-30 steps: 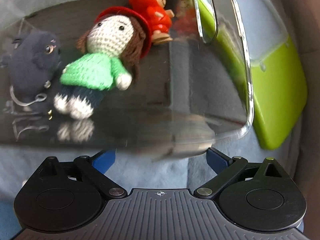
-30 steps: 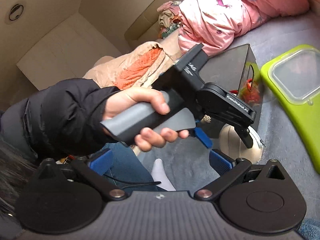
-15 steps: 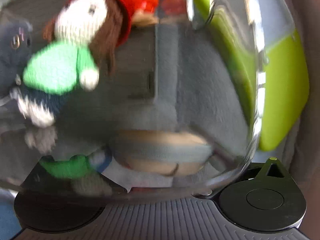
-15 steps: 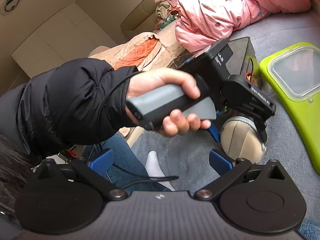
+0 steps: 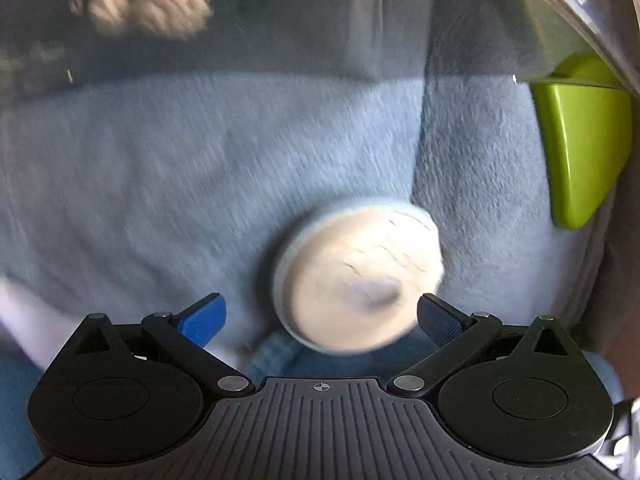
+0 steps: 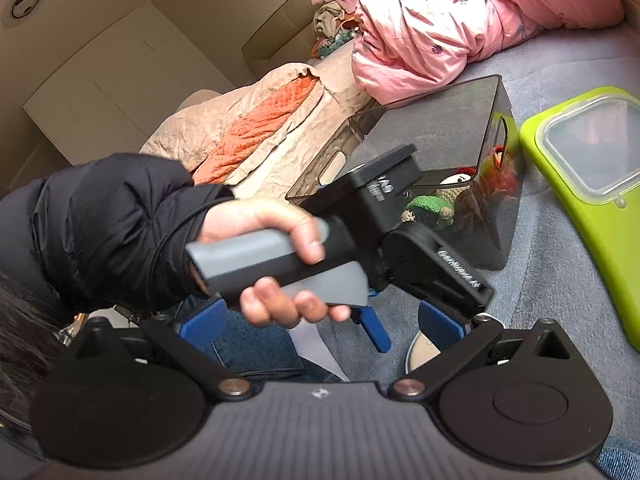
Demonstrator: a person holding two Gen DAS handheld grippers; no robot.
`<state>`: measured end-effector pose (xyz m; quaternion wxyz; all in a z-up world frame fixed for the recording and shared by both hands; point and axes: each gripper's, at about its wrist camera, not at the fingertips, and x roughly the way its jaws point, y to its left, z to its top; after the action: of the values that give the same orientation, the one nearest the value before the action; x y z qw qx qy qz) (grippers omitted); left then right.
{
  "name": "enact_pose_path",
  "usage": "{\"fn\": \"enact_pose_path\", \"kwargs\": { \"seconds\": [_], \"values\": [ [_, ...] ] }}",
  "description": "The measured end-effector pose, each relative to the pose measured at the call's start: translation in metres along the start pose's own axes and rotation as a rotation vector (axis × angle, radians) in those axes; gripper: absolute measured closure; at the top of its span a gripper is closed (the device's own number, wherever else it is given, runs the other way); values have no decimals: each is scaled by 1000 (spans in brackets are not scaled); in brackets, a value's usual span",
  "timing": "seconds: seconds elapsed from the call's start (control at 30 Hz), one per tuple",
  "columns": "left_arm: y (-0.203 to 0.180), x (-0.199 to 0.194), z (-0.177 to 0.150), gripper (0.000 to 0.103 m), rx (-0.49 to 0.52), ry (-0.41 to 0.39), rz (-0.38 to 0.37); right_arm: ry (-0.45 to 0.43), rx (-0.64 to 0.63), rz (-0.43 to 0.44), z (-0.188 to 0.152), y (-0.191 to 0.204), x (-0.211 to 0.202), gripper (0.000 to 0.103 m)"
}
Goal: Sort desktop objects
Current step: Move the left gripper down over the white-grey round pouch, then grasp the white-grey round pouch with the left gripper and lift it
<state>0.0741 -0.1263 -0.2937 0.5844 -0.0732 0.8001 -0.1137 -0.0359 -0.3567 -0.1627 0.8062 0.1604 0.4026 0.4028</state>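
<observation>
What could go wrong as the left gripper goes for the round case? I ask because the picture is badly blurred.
The left gripper is open and moving fast; its fingers may nudge the round case along the soft blue blanket instead of straddling it. The case sits off-center toward the right finger, so closing could pinch only its edge. The smoked bin stands close.

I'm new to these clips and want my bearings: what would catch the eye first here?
In the left wrist view, a round cream case lies on the blue blanket just ahead of the open left gripper. In the right wrist view, a bare hand grips the left tool before a smoky clear bin holding a crocheted doll, with a lime-green lid to its right.
</observation>
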Motion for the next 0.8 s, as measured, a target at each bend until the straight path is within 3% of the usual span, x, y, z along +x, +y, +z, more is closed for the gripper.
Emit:
{"fn": "enact_pose_path", "kwargs": {
  "seconds": [0.07,0.17,0.23,0.33,0.4,0.43,0.57,0.63,0.67,0.7,0.73,0.8],
  "values": [
    [14,5,-2,0,-1,-50,-48,-2,2,1,0,0,0,0],
    [40,21,-4,0,-5,-98,-238,1,-2,-2,0,0,1,0],
    [49,24,-8,0,30,-143,-317,3,-3,-3,0,1,2,0],
    [45,24,-18,0,212,-178,-353,3,1,-4,1,0,2,0],
    [40,24,-23,0,278,-186,-392,3,0,-4,1,1,2,0],
    [40,25,-22,0,274,-181,-437,3,0,-4,1,1,2,0],
    [46,35,-7,0,104,-137,-673,8,3,-9,1,1,3,0],
    [37,33,-3,1,97,-146,-668,8,9,-8,1,0,3,0],
    [30,29,-3,9,111,-157,-636,8,12,-7,1,0,3,0],
    [23,27,-2,38,113,-160,-598,6,12,-5,1,0,3,0],
    [17,24,0,60,102,-154,-566,5,12,-3,1,0,2,0],
    [7,19,2,60,78,-147,-514,1,12,1,1,-1,1,0]
  ]
}}
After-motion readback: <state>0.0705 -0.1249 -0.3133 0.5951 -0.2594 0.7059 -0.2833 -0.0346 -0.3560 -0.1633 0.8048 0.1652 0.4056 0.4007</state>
